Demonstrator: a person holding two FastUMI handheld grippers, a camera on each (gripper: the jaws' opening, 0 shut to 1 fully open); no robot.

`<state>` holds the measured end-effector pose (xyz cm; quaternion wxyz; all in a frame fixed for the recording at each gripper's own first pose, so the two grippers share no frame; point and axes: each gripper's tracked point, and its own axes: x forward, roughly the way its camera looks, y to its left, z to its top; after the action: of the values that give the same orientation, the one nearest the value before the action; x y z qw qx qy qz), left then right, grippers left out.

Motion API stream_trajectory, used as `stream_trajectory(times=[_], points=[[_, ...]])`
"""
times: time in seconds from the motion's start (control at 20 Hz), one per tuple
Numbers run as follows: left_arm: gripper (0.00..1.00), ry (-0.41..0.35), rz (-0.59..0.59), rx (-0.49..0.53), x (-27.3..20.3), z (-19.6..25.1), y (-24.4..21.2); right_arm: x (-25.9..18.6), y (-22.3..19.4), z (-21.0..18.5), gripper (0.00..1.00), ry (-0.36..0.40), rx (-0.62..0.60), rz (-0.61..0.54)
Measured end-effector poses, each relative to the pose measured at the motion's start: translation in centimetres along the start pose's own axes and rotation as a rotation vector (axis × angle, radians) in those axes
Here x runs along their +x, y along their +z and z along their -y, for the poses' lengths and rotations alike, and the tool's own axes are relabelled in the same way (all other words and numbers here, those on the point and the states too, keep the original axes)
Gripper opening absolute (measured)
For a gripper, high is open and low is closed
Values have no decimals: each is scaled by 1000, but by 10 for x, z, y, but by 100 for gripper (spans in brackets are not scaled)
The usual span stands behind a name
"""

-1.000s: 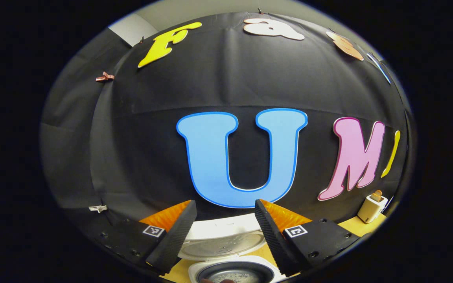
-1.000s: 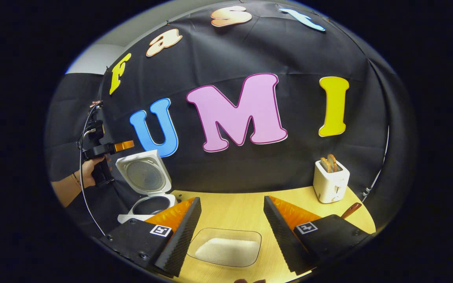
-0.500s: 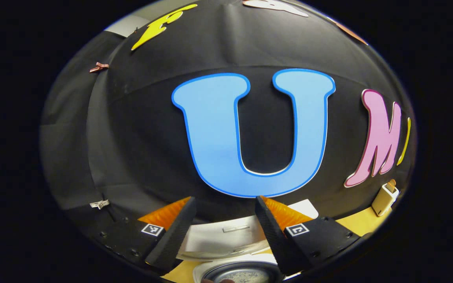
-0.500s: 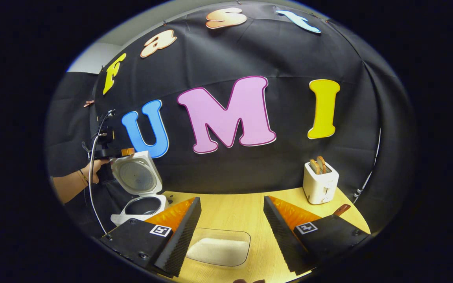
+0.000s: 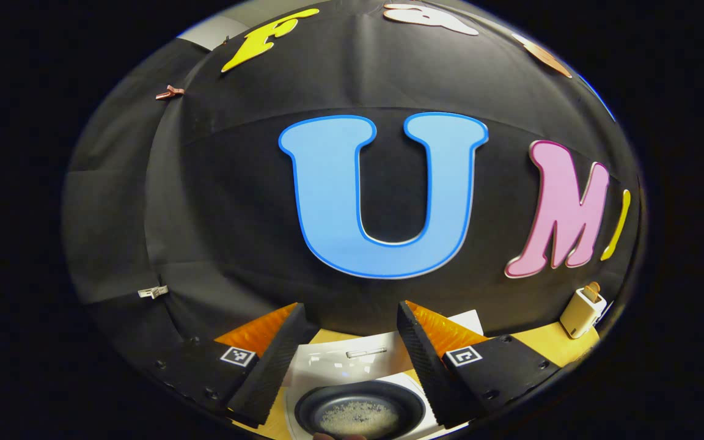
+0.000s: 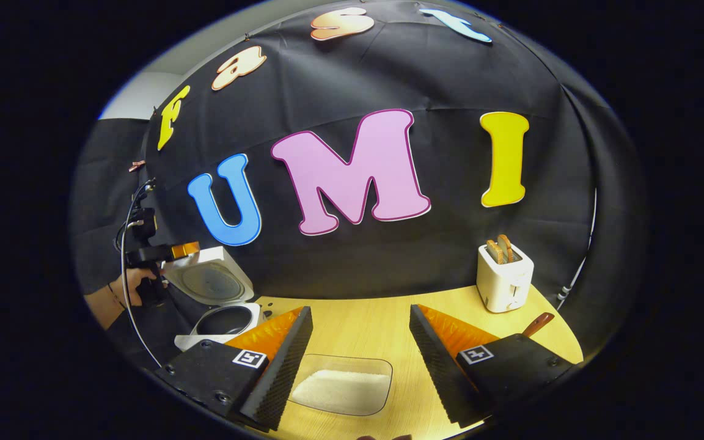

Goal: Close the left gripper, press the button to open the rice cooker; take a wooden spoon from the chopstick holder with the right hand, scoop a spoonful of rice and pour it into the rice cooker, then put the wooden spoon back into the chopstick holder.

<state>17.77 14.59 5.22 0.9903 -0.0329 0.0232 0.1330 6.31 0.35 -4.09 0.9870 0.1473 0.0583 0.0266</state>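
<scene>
The left gripper view looks from just above the open rice cooker [image 5: 361,391], facing the booth's back wall at close range, its own tongs [image 5: 349,360] framing the pot below. The right gripper view sits farther back over the desk [image 6: 364,327], facing the same wall, above a clear tray of rice [image 6: 341,391]. Both views share the rice cooker [image 6: 220,299] and the toaster [image 6: 505,278] [image 5: 581,308]; the right gripper view also catches the left tongs [image 6: 182,249] at far left.

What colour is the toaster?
White or cream toaster, seen best in the right gripper view.
</scene>
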Motion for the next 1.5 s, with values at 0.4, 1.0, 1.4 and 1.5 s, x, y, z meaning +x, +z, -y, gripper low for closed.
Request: stream_trajectory(times=[0.4,1.0,1.4,1.5], points=[[98,-37,-85,-32,-52,19,-67,7,-10,4,98,19,19,-28],[98,-54,-294,-9,-74,34,-164,1,-16,15,98,1,20,-35],[100,-53,-383,41,-73,35,-201,0,-15,22,98,-15,17,-32],[100,-58,-377,42,-74,37,-202,1,-14,23,98,-17,22,-31]])
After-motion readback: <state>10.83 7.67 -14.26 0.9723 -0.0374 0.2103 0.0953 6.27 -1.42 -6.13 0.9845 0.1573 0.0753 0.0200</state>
